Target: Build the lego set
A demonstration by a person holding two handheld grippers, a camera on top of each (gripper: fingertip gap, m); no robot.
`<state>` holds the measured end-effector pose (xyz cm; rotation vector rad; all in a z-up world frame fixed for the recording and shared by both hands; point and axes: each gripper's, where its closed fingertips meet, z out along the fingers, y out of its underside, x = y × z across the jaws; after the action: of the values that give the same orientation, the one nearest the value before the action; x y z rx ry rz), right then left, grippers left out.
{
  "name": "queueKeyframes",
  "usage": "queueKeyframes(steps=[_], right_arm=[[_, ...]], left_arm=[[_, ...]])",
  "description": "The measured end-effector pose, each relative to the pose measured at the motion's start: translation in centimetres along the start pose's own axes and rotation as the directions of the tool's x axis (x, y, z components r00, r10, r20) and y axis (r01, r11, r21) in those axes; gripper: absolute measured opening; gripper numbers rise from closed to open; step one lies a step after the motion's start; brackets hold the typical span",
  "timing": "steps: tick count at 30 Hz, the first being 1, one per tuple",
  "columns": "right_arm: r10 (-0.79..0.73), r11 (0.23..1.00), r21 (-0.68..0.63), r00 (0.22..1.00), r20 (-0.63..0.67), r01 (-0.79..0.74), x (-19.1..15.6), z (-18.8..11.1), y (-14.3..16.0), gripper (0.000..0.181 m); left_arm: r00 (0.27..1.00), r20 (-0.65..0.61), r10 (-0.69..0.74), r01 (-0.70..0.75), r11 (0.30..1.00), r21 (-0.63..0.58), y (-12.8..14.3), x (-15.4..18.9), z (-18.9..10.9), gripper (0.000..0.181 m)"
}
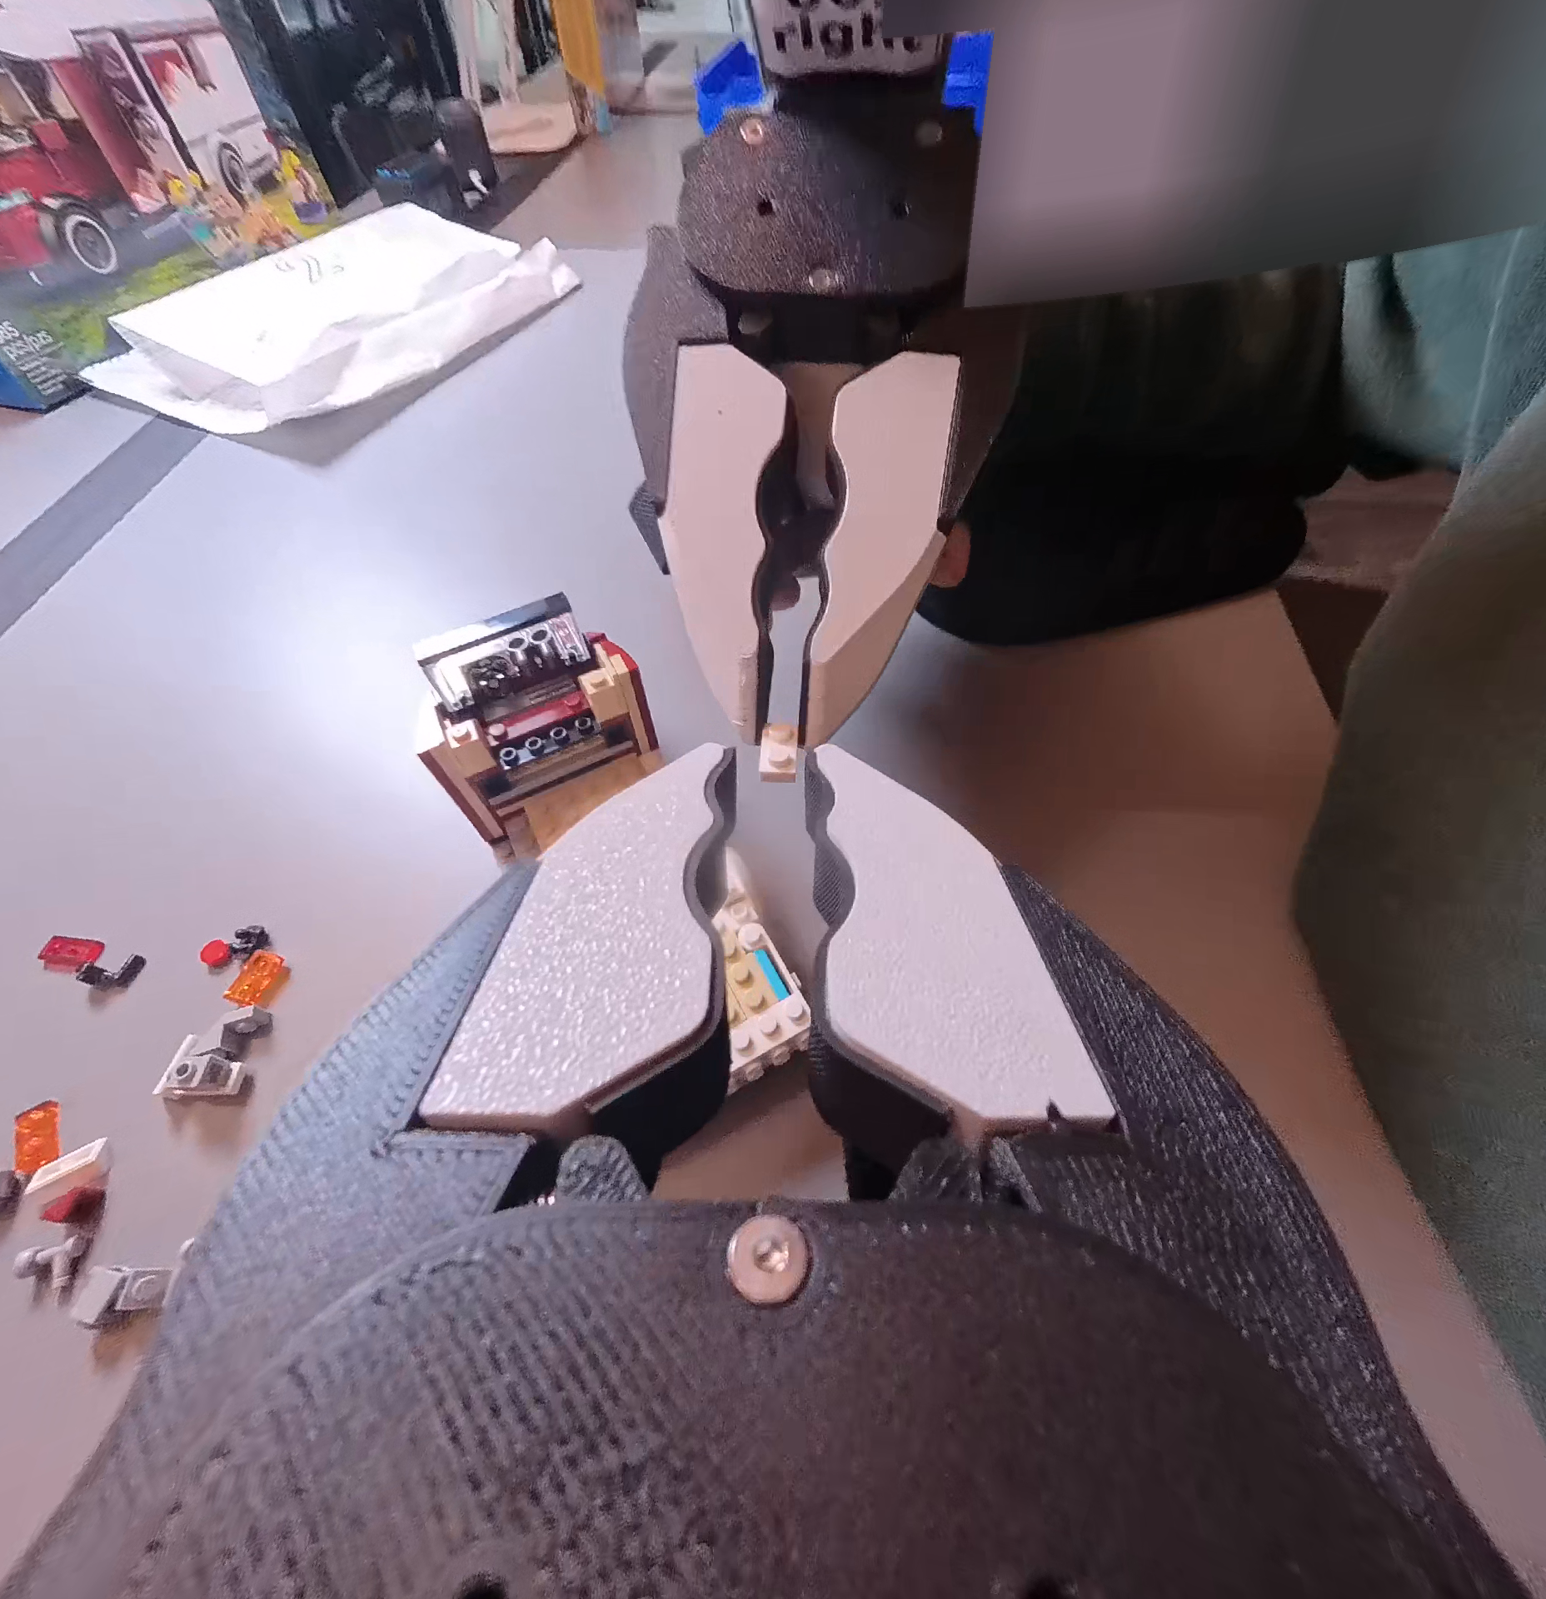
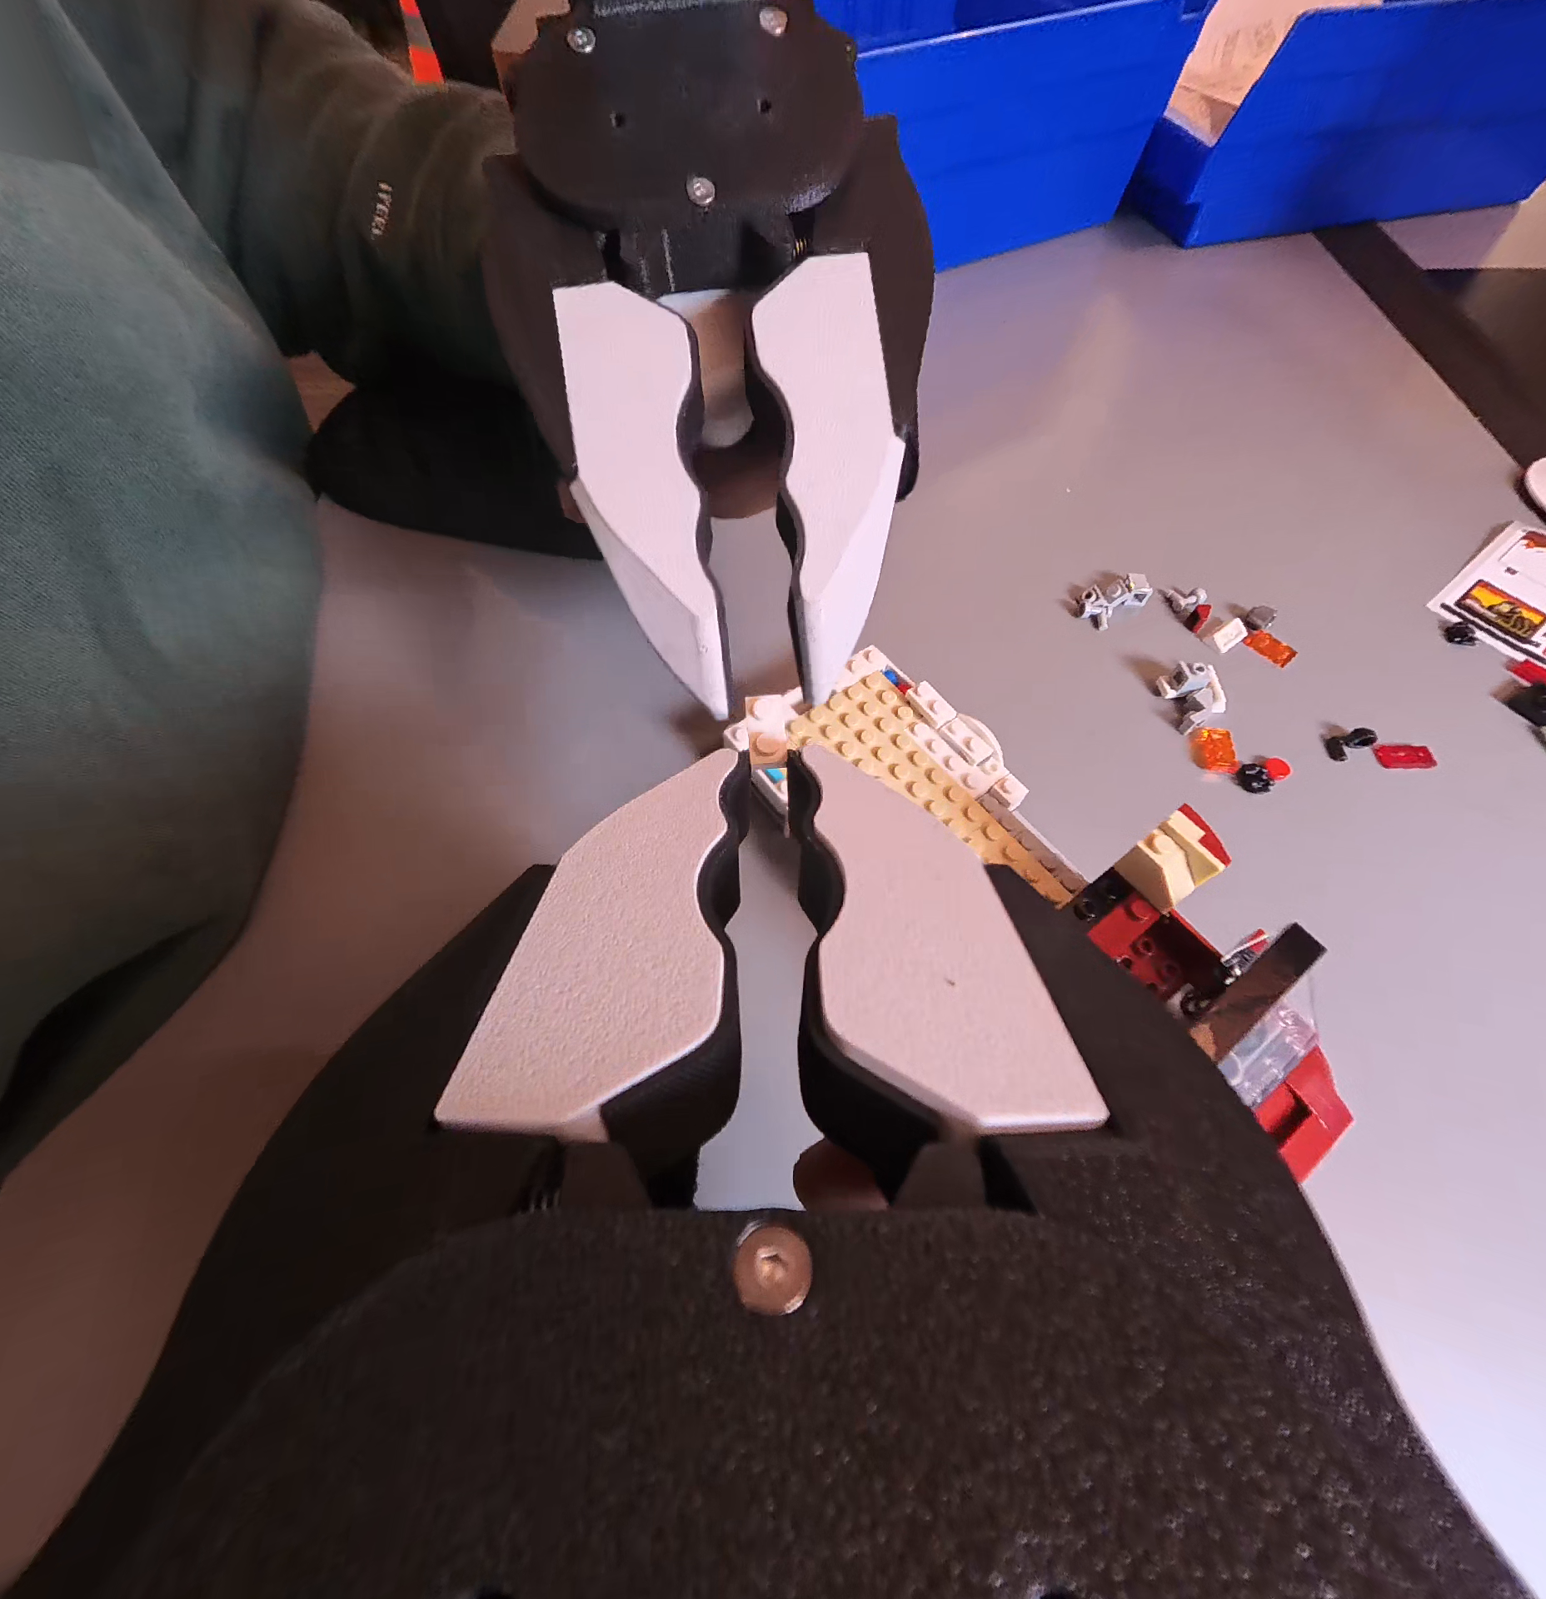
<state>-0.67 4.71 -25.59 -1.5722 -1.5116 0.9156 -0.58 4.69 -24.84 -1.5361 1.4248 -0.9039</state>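
At the centre of both views the two grippers meet tip to tip so one can steady the build while the other adds to it. The left gripper has its jaws drawn narrow around the tan-and-white plate assembly, which runs from the centre toward the right of the right wrist view; gripping it by one end leaves its studded top free. The right gripper pinches a small tan plate between nearly closed jaws, holding it at the very tips so the piece can, I judge, be pressed onto the corner of the assembly. Whether the plate already touches the studs cannot be told. The dark red vehicle section stands just left of centre in the left wrist view, apart from the work. Loose pieces lie spread at lower left within easy reach, and a white paper bag and the set box sit at upper left, out of the way.
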Motion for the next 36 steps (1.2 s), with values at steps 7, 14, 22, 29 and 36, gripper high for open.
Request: queueKeyframes(steps=[7,14,22,29,36], right_arm=[[-0.019,0.998,-0.061,1.000,-0.009,0.018,0.0,0.3,1.0,0.008],[-0.009,0.997,-0.078,0.998,-0.057,0.005,0.7,0.0,1.4,0.010],[0.093,0.996,0.015,0.981,-0.169,-0.092,2.9,-3.8,1.7,0.019],[0.101,0.995,-0.006,0.982,-0.161,-0.104,2.4,-3.8,2.9,0.019],[0.105,0.994,0.017,0.984,-0.144,-0.103,1.5,-4.1,2.7,0.018]], left_arm=[[0.997,0.015,0.076,-0.073,0.990,-0.119,1.3,0.2,1.2,0.008],[0.995,0.057,0.076,-0.068,0.988,-0.138,1.4,-0.6,1.4,0.008],[0.951,0.292,-0.099,0.172,0.956,-0.237,4.2,-6.8,0.2,0.008],[0.942,0.298,-0.157,0.255,0.911,-0.324,5.5,-7.4,1.2,0.008],[0.940,0.299,-0.165,0.277,0.881,-0.384,5.9,-7.5,1.3,0.008]])
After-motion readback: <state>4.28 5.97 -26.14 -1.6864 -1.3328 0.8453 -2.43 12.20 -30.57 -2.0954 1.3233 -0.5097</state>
